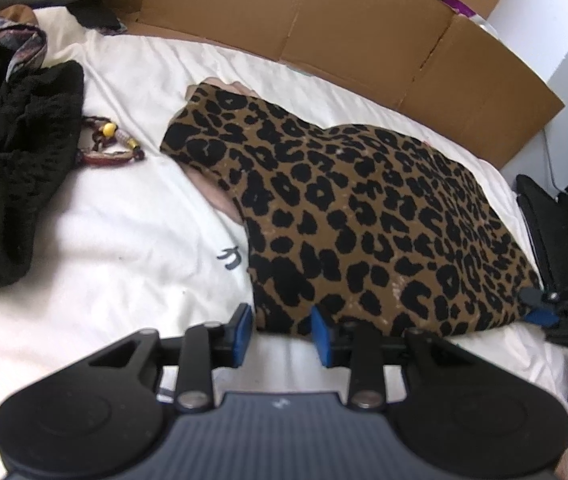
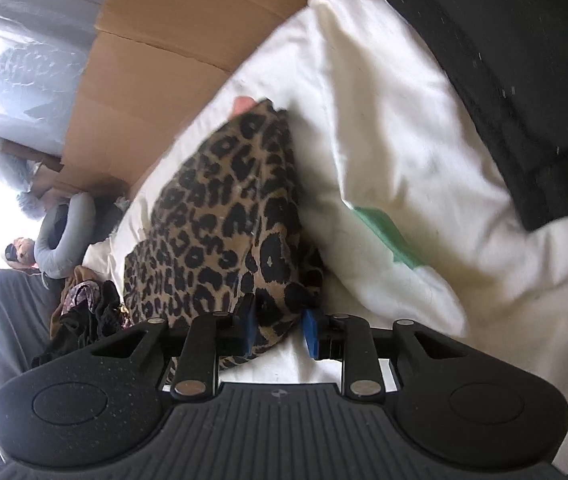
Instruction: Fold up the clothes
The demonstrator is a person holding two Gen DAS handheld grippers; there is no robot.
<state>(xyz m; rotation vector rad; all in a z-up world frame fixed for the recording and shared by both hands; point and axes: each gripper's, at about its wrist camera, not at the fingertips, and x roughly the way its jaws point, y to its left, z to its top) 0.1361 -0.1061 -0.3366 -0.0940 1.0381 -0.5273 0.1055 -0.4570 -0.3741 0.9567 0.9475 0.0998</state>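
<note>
White bed sheet with cardboard beyond, leopard garment ahead of left tongs, spread wide at its hem, right tongs wide around a corner, far edge blurred

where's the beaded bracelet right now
In the left wrist view the beaded bracelet lies on the white bedsheet, left of centre, between the black knit garment and the leopard-print garment.
</note>
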